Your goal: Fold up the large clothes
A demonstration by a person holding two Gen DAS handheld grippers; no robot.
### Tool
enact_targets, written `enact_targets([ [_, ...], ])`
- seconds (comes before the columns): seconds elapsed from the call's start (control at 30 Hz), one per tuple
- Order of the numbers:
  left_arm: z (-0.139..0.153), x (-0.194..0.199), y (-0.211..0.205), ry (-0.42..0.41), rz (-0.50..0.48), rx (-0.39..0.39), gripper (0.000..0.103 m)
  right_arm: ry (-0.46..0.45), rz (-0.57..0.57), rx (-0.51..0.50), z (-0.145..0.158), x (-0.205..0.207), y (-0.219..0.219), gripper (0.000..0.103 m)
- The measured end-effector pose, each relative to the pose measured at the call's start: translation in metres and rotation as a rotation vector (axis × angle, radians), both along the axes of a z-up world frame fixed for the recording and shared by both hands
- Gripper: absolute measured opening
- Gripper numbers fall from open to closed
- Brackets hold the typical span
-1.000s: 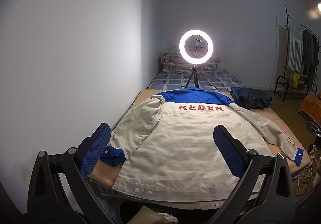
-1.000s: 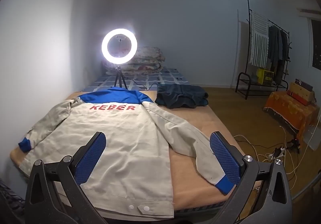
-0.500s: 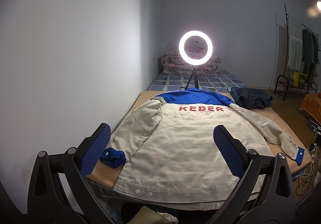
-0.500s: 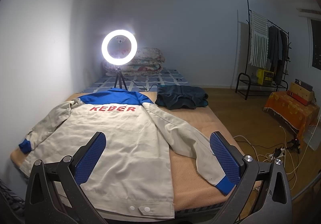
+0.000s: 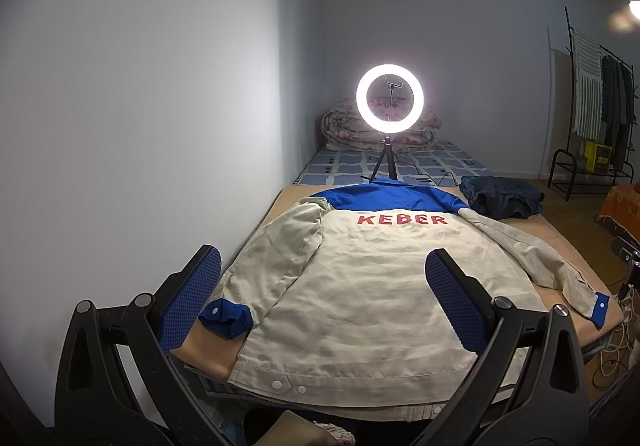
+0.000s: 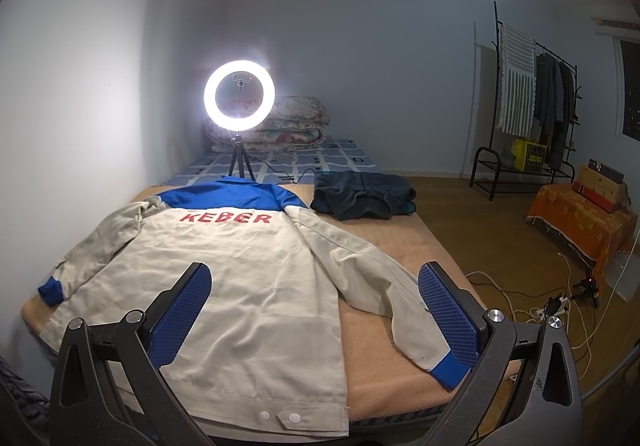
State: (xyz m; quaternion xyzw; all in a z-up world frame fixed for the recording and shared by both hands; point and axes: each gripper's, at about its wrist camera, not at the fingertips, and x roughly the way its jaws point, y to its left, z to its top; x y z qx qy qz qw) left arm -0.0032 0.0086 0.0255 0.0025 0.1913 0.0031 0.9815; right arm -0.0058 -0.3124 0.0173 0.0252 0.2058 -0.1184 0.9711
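A beige jacket (image 5: 360,286) (image 6: 240,278) with a blue yoke and red "KEBER" lettering lies back-up, spread flat on the tan-covered bed (image 6: 384,326). Its left sleeve ends in a blue cuff (image 5: 226,316) (image 6: 50,290) near the wall side. The right sleeve runs out diagonally to a blue cuff (image 5: 599,308) (image 6: 450,366) at the bed's right edge. My left gripper (image 5: 322,300) hangs open above the hem's left part, holding nothing. Over the hem's right part and the right cuff, my right gripper (image 6: 314,312) is open and empty too.
A lit ring light on a tripod (image 5: 389,99) (image 6: 239,96) stands just behind the collar. A folded dark blue garment (image 6: 362,198) lies at the far right of the bed. A wall runs along the left. Clothes rack (image 6: 532,106), orange-draped box and floor cables (image 6: 540,306) are at the right.
Both grippers have drifted slightly; the jacket sits a little lower in both views. Nothing was grasped, and the jacket has not moved on the bed.
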Motion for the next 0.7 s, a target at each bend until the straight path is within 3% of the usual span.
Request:
enact_targets([
  [0.7, -0.0022, -0.0031, -0.0019, -0.005, 0.000, 0.005, 0.103, -0.003, 0.010, -0.005, 0.0031, 0.0069, 0.0049, 0.103],
])
